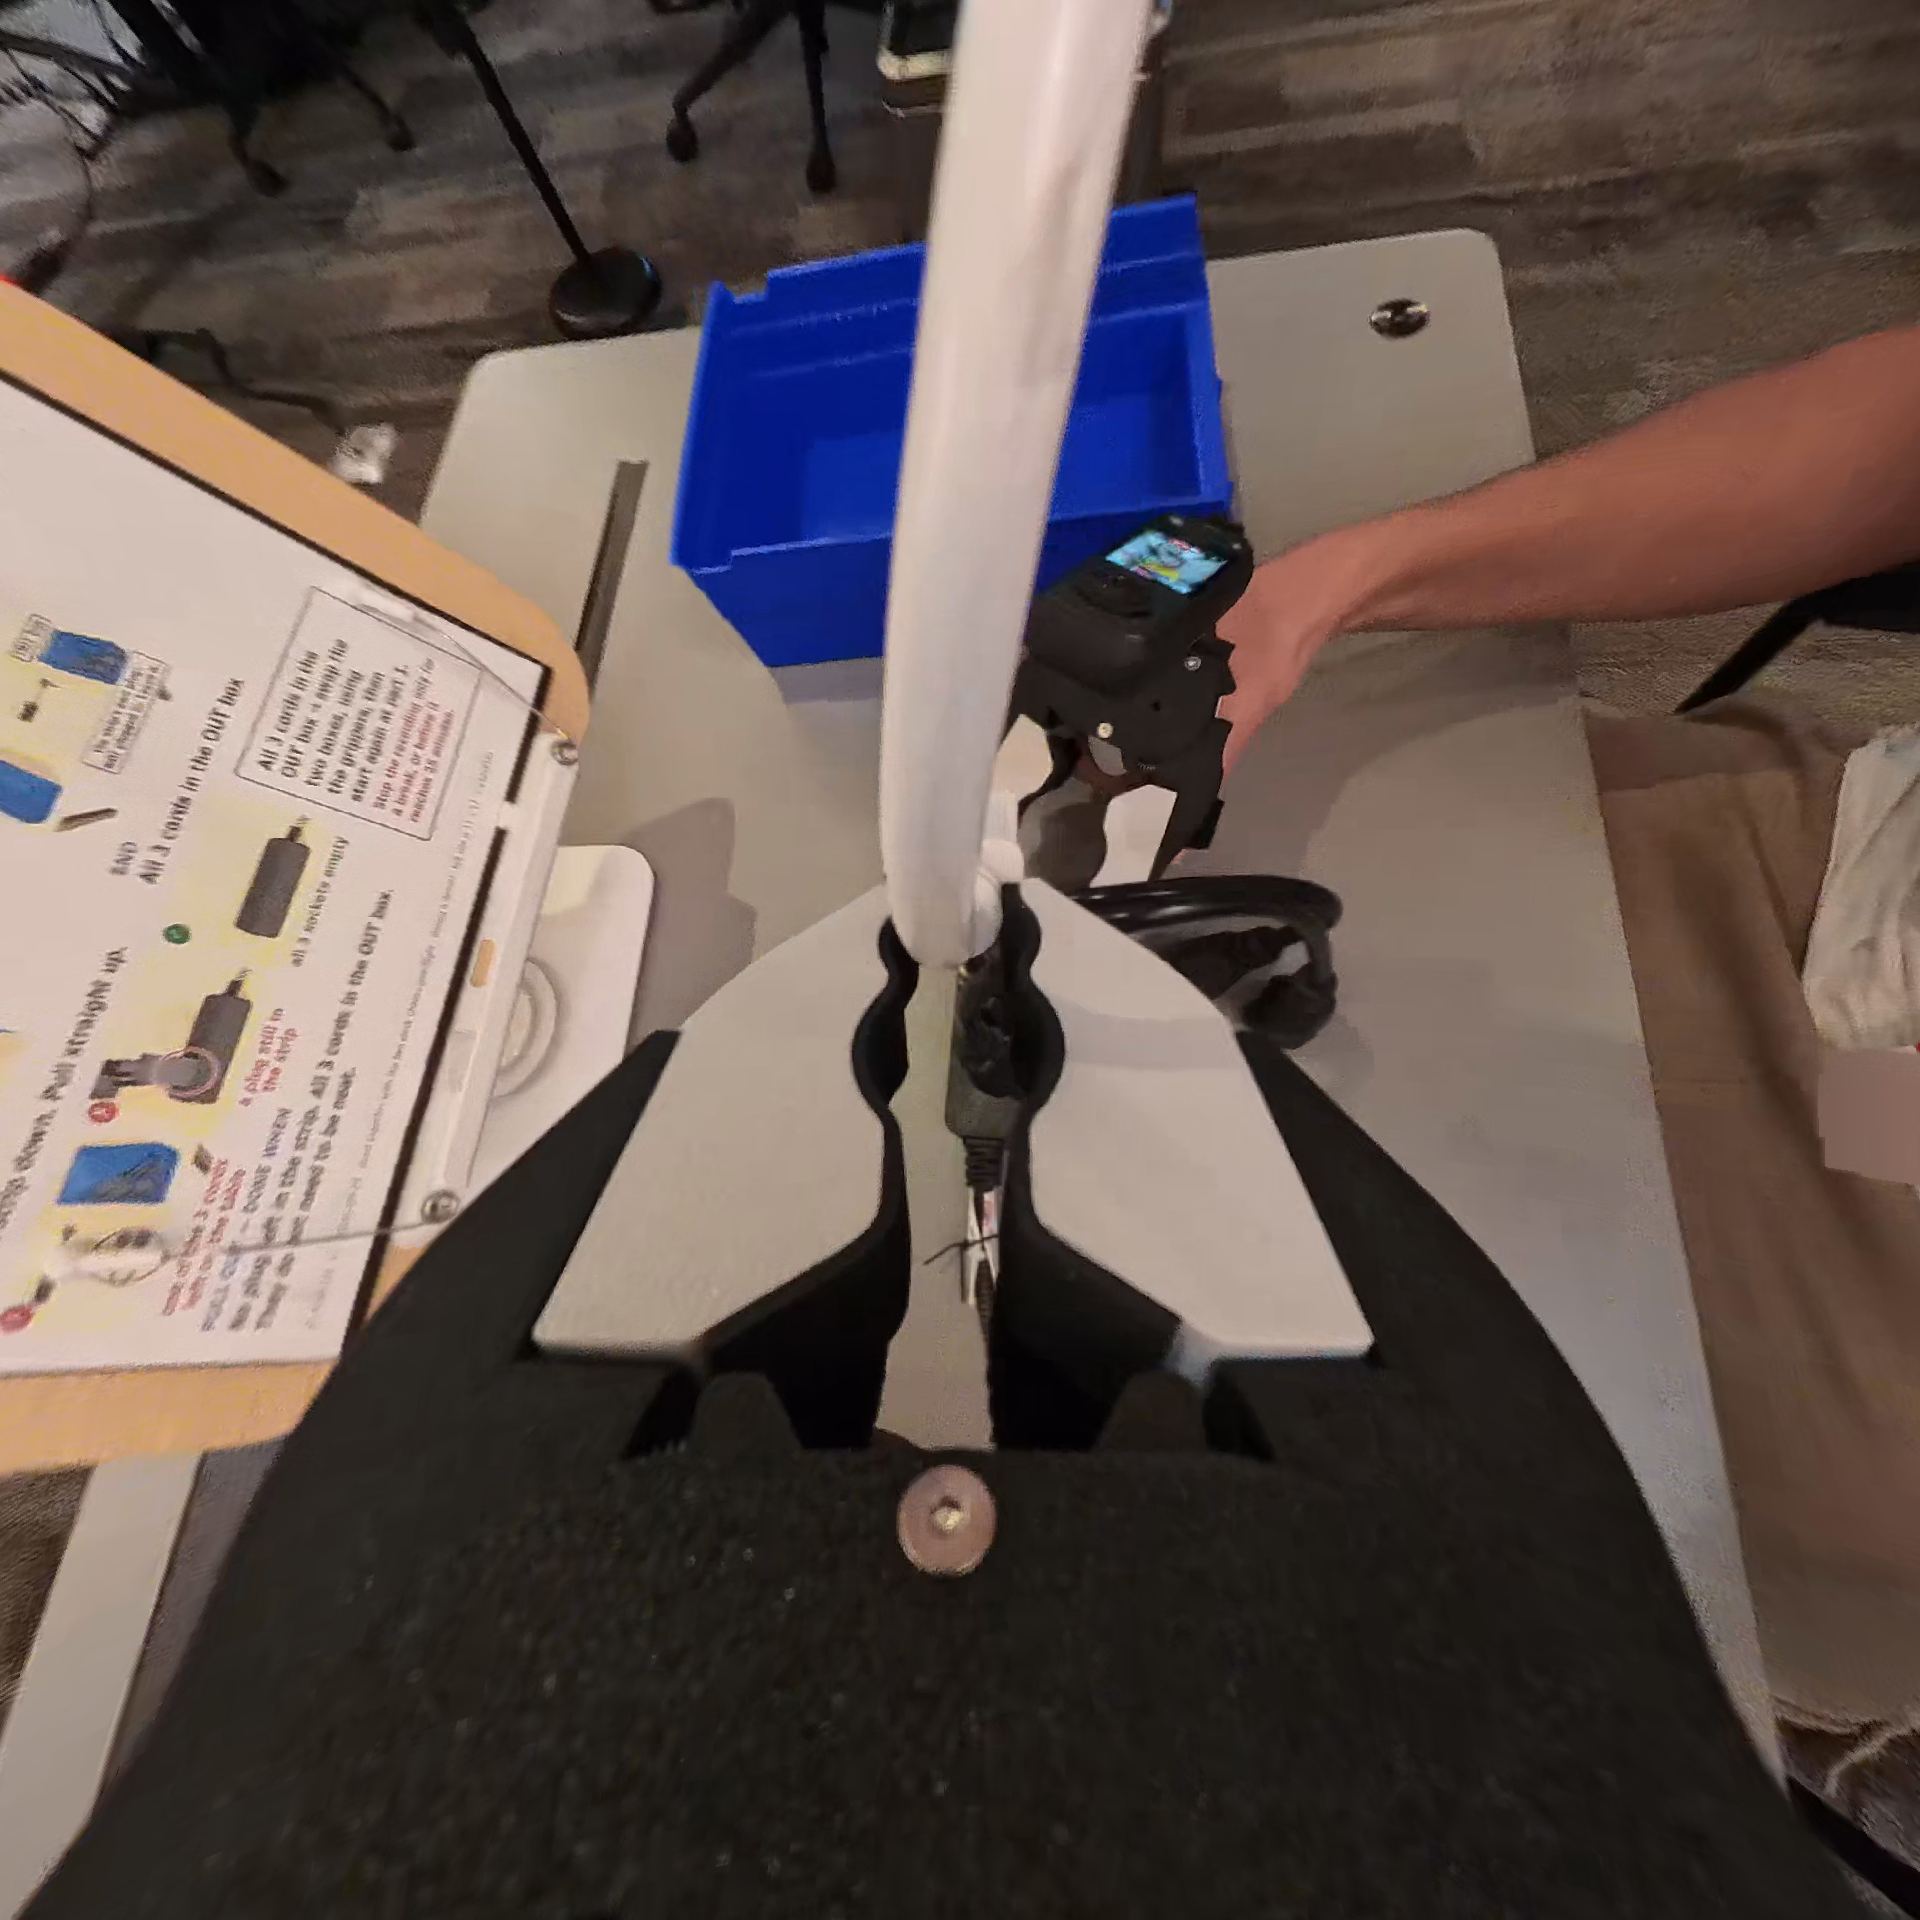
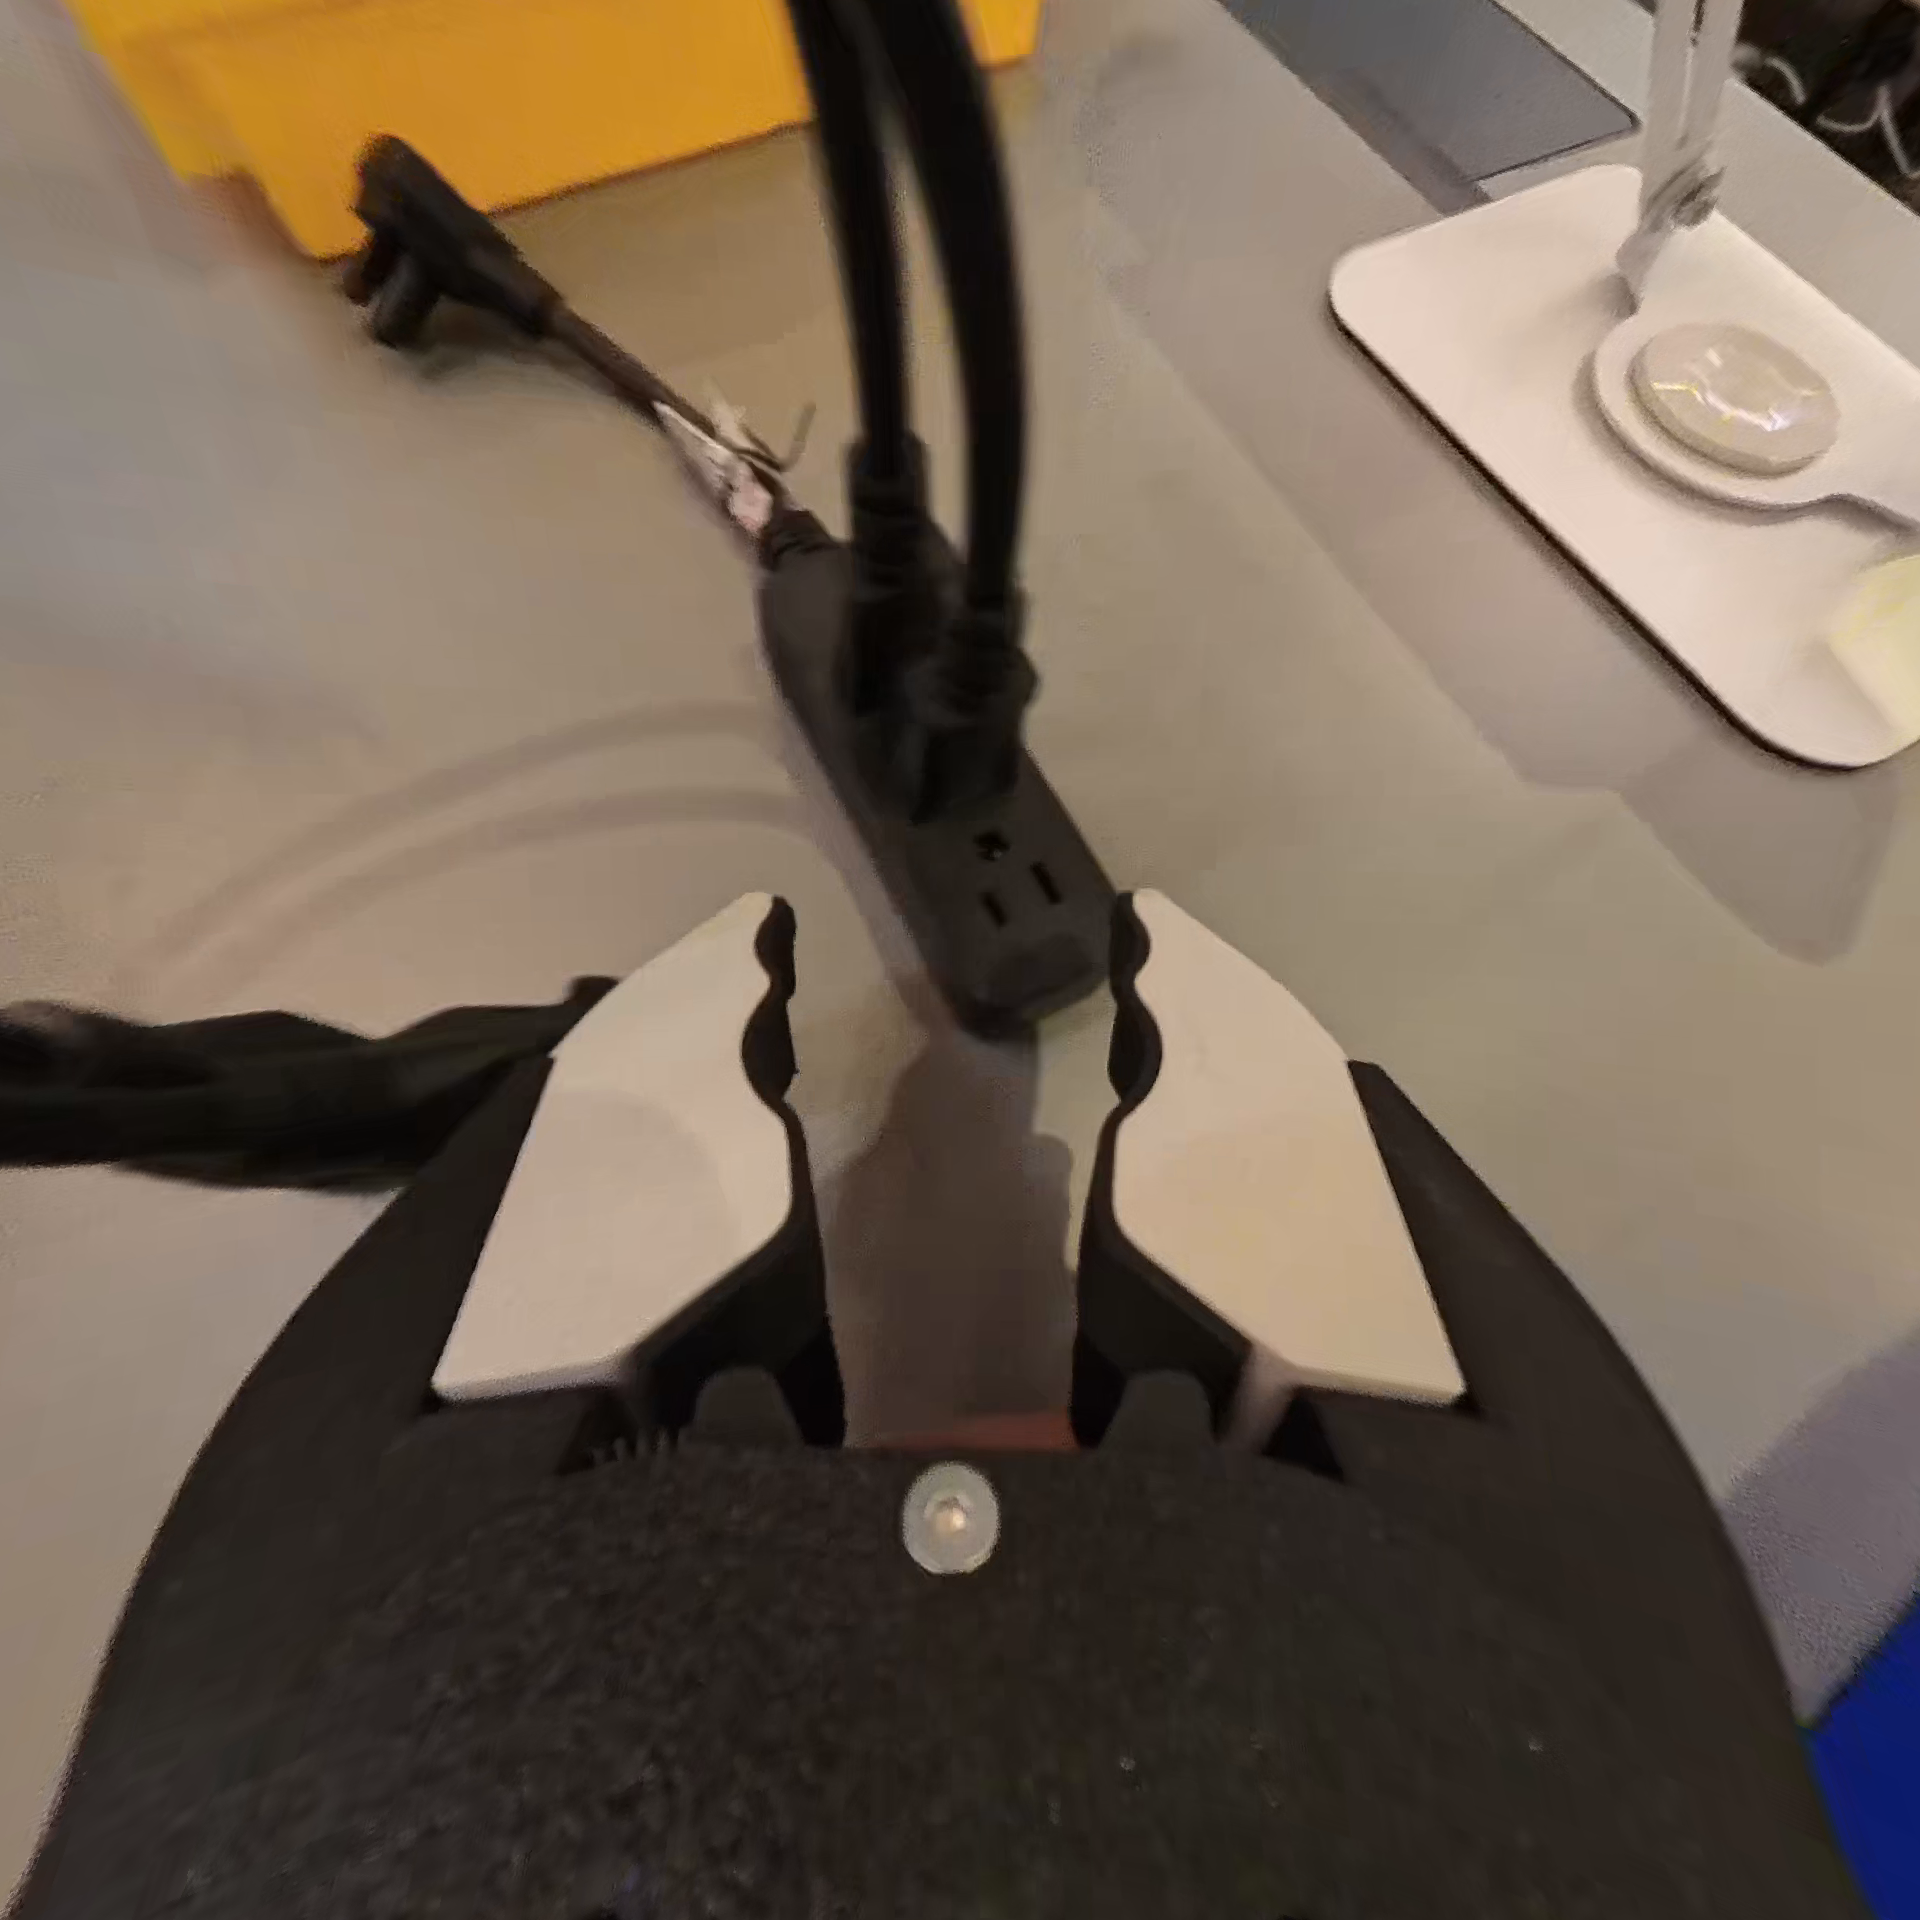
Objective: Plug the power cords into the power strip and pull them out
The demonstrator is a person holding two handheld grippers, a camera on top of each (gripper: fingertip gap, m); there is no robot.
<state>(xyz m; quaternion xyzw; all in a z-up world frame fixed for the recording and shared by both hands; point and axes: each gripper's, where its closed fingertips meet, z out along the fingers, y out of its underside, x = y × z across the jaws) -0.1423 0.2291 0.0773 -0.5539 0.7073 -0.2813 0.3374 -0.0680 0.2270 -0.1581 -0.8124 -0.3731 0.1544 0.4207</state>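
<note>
Your left gripper (image 1: 961, 935) pinches a black cord (image 1: 982, 1049) at frame centre, beneath a white pole (image 1: 987, 468); your right gripper (image 2: 951, 940) gapes just short of the strip (image 2: 997, 883), two plugs (image 2: 935, 665) seated mid-frame

2 plugs (image 2: 925, 665) in 1 power strip (image 2: 997, 894); 1 blue bin (image 1: 831, 447), 1 yellow bin (image 2: 468, 104).

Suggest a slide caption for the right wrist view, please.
Open right gripper faces the black power strip, two cords plugged in, nearest socket empty.
</note>
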